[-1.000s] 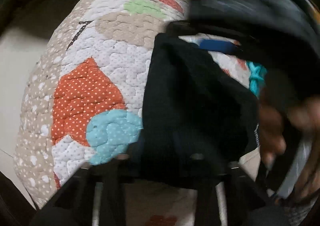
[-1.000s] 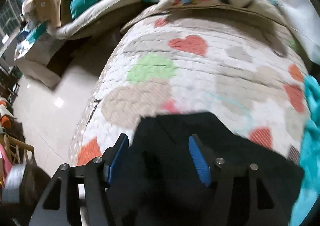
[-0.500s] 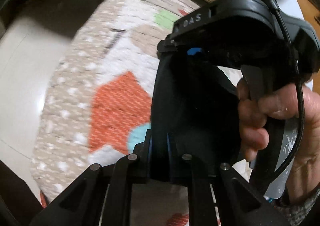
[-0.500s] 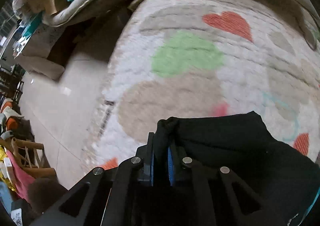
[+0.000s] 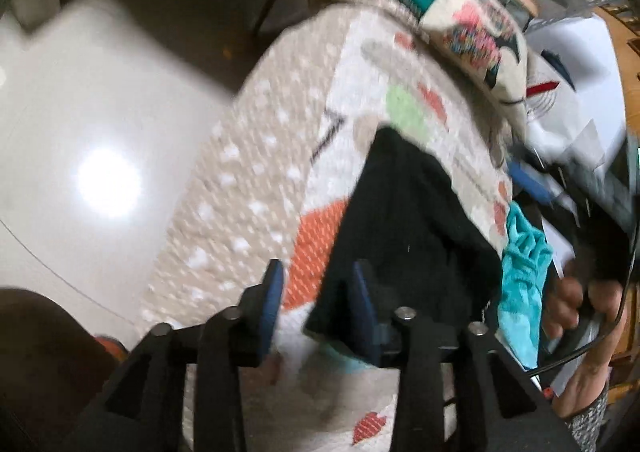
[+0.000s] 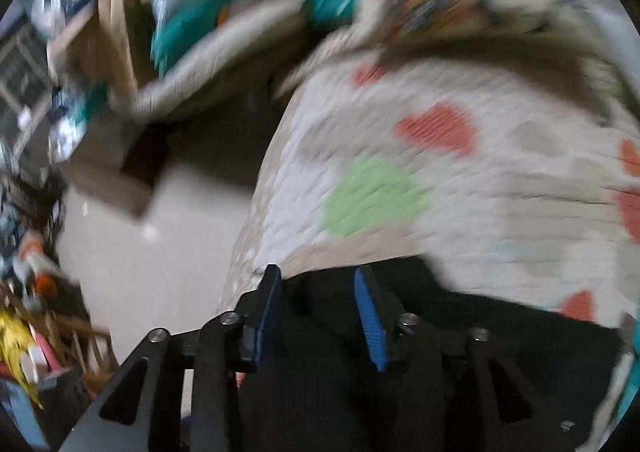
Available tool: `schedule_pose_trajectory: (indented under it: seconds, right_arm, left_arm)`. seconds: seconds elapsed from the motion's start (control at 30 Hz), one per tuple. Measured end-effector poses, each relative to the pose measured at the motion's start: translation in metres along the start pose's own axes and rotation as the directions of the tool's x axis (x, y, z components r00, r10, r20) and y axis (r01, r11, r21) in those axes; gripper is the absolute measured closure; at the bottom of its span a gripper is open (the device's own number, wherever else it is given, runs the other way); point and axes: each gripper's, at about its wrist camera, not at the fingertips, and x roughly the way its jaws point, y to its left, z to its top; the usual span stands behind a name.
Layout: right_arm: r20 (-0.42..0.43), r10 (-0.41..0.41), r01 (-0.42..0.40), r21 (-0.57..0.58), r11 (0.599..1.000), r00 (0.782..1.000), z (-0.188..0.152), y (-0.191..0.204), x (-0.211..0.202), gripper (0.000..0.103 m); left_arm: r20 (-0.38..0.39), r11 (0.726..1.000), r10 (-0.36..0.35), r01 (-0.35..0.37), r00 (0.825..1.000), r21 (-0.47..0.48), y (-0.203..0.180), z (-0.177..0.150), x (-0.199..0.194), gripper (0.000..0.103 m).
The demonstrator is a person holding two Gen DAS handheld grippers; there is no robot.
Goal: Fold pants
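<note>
- Two grippers sit lowest in their own views, and both have just been opening their jaws.
- Nearest in the left wrist view, the left gripper (image 5: 316,292) has its blue pads spread, with the quilt and the near edge of the black pants (image 5: 404,228) showing in the gap; neither pad presses on the cloth.
- In the right wrist view, the right gripper (image 6: 318,294) also stands with its pads apart, over the far edge of the pants (image 6: 460,352) (the fabric lies below and between the fingers, but nothing is pinched).
- The pants lie as a dark folded heap on the patterned quilt (image 5: 256,187), close to its left edge, beside orange and green patches.
- Just right of the pants, a crumpled turquoise cloth (image 5: 520,264) rests on the quilt.
- Further right in the left wrist view, a hand (image 5: 580,304) grips a dark handle, blurred.
- Beyond the pants, a printed cushion (image 5: 480,35) leans at the quilt's far end.
- Left of the quilt, a pale glossy floor (image 5: 80,131) reflects a bright light; the clutter past it is too blurred to tell.
</note>
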Motion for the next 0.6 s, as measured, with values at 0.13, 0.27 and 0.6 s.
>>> schedule_pose_trajectory:
  seconds: [0.13,0.27,0.6]
  right_arm:
    - [0.077,-0.085,0.079,0.079,0.994,0.993,-0.034,-0.060,-0.057,0.056]
    - [0.037,-0.046,0.036,0.227,0.973,0.998,-0.087,-0.106,-0.064,0.056]
    - [0.001,0.103,-0.099,0.266,0.959,0.995,-0.116,-0.085,-0.008,0.056]
  left_arm:
    - [0.036,0.999,0.022,-0.023,0.999,0.038,-0.006,0.007,-0.005,0.064]
    - [0.019,0.997,0.024,-0.025,1.000,0.070,-0.024,-0.001,0.004,0.064]
    - [0.014,0.991,0.062,-0.064,0.998,0.115,-0.036,-0.024,-0.001,0.064]
